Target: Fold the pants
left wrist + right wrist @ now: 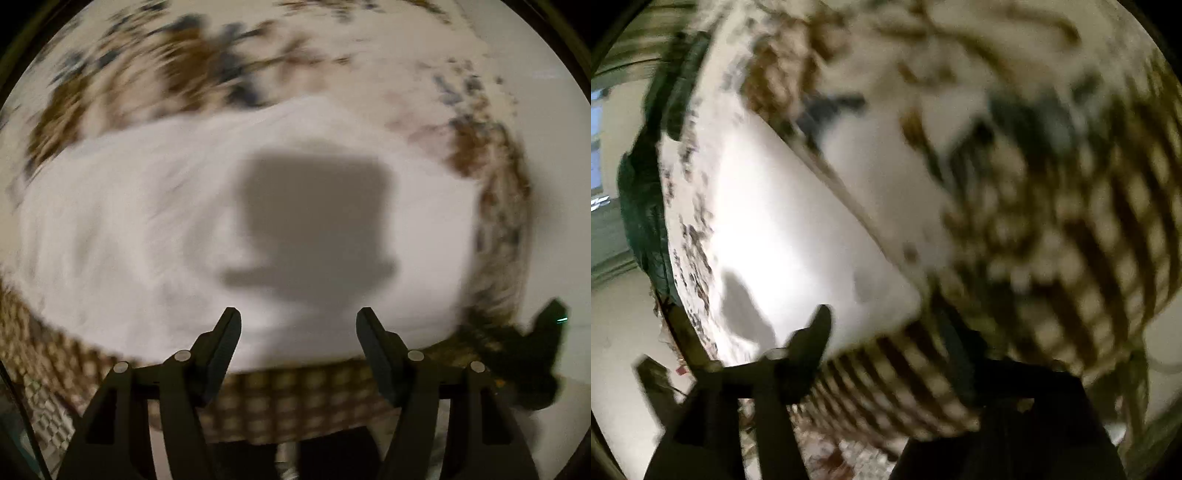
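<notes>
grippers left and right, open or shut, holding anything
Left gripper: jaws open, holding nothing, over the white pants.
Right gripper: too blurred, cannot be told.

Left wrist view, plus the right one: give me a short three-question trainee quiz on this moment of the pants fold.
1. True or false: the left hand-held gripper has white cloth clamped between its fingers.
2. Multiple choice: in the left wrist view, the dark patch on the white pants is a) a stain, b) a shadow, c) a hole.
3. Fill in: the pants lie on a bedspread whose near edge has a brown ____ pattern.

Key
1. False: the fingers stand apart with nothing between them.
2. b.
3. Checked. In the blurred right wrist view it also shows beside the right hand-held gripper, whose right finger cannot be made out.
</notes>
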Action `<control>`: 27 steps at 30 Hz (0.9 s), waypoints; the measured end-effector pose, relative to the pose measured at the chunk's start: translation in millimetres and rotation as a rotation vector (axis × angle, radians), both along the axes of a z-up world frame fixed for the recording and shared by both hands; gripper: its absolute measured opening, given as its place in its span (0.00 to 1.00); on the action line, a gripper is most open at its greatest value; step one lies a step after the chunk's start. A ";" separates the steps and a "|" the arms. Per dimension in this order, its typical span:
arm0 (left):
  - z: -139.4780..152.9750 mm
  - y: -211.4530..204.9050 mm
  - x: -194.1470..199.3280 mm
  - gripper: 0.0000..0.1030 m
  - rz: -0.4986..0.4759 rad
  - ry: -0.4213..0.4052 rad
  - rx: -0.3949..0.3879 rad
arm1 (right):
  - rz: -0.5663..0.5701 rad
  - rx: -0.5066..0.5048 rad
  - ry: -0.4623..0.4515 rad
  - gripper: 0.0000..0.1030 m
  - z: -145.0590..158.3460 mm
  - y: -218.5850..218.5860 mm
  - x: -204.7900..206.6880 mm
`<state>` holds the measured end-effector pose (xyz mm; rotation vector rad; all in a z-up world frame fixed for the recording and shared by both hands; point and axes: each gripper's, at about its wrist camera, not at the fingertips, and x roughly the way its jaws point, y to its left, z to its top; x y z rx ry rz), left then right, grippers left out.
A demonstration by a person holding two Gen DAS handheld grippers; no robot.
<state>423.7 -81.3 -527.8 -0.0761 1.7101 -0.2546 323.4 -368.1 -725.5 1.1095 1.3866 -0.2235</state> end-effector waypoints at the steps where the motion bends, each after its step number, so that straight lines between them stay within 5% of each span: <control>1: -1.2 -13.7 10.4 0.61 -0.012 0.008 -0.020 | 0.019 -0.005 -0.014 0.67 -2.4 -8.6 3.5; 3: -11.7 -43.3 25.9 0.61 -0.058 0.022 -0.047 | 0.093 0.022 -0.022 0.67 -22.8 -6.4 21.8; 6: -25.2 -91.2 26.6 0.61 -0.121 0.101 -0.074 | 0.178 -0.039 -0.068 0.43 -23.4 10.7 44.9; 7: -25.9 -95.6 33.4 0.61 -0.127 0.115 -0.081 | 0.216 -0.080 -0.090 0.29 -15.8 17.7 49.2; 12: -15.6 -149.3 28.3 0.61 -0.183 0.197 -0.105 | 0.269 -0.179 -0.266 0.19 42.6 26.5 38.0; 22: -51.8 -204.2 -2.7 0.67 -0.562 0.217 0.222 | 0.370 -0.234 -0.434 0.16 103.3 61.0 36.7; 24: -53.8 -205.2 -4.0 0.52 -0.627 0.185 0.233 | 0.379 -0.237 -0.443 0.15 101.2 70.3 42.6; 25: -54.5 -205.1 -5.2 0.36 -0.658 0.179 0.239 | 0.386 -0.230 -0.443 0.15 99.0 74.6 45.9; 27: -53.0 -201.9 -7.3 0.27 -0.693 0.167 0.228 | 0.368 -0.170 -0.418 0.16 90.0 66.2 47.4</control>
